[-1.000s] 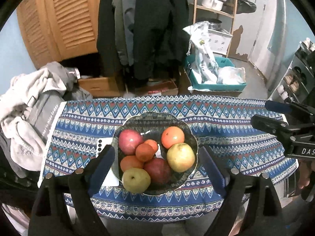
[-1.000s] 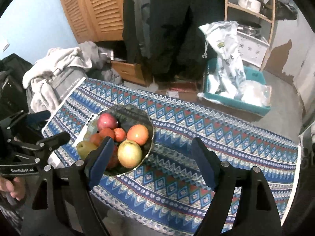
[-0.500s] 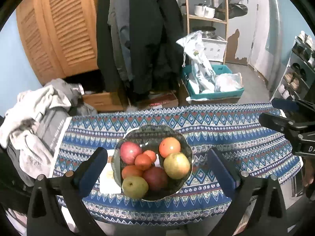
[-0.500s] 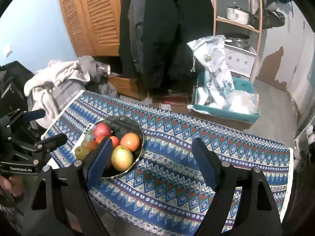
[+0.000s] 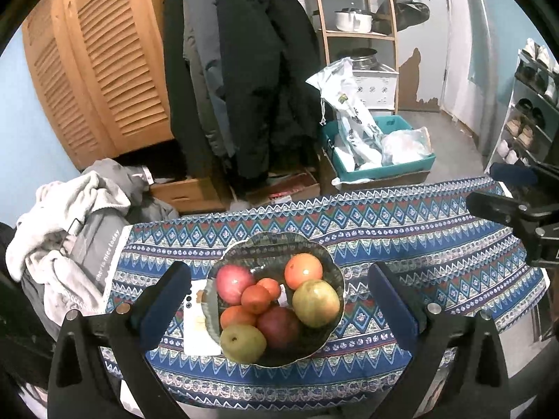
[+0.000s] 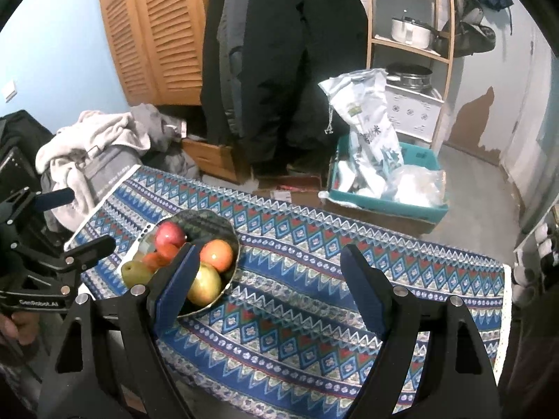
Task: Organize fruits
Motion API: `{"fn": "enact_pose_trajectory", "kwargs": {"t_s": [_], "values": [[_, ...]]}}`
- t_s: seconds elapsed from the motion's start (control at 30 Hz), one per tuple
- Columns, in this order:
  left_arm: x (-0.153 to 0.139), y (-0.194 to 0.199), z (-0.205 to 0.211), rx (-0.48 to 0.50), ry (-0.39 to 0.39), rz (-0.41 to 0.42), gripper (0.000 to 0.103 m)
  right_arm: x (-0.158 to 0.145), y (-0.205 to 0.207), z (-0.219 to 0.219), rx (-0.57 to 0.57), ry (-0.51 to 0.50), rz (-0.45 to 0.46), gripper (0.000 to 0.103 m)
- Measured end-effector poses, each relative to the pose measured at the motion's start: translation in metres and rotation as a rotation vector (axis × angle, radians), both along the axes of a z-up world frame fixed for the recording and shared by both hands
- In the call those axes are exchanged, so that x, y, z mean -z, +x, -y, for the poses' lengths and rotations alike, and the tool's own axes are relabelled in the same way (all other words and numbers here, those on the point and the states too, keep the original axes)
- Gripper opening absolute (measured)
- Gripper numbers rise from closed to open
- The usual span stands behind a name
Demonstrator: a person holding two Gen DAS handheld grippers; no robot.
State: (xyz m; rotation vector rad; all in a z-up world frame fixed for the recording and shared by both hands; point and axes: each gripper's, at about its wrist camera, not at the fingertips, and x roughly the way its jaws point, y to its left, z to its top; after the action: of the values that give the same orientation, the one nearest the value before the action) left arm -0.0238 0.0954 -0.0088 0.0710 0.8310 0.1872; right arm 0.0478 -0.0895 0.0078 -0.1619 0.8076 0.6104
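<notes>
Fruit bowl [image 6: 229,234] on patterned cloth [image 6: 314,279]; right gripper [image 6: 269,286] jaws apart, empty.

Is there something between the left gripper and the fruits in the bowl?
Nothing visible stands in the way. The left gripper is open and empty, and the bowl of fruit lies uncovered beyond its fingertips, on the patterned tablecloth.

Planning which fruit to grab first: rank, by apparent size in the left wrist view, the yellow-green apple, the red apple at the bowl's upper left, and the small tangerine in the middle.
1. yellow-green apple, largest
2. red apple, slightly smaller, though farther away
3. small tangerine, clearly smallest
</notes>
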Motion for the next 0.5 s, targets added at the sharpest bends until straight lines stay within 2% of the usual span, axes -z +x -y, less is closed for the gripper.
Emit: {"fn": "enact_pose_trajectory", "kwargs": {"t_s": [0.5], "values": [[-0.0029,-0.0022,0.0008,-0.001,-0.011,0.008,0.102,-0.005,-0.0004,0.0025,-0.004,-0.001,0.006,0.082]]}}
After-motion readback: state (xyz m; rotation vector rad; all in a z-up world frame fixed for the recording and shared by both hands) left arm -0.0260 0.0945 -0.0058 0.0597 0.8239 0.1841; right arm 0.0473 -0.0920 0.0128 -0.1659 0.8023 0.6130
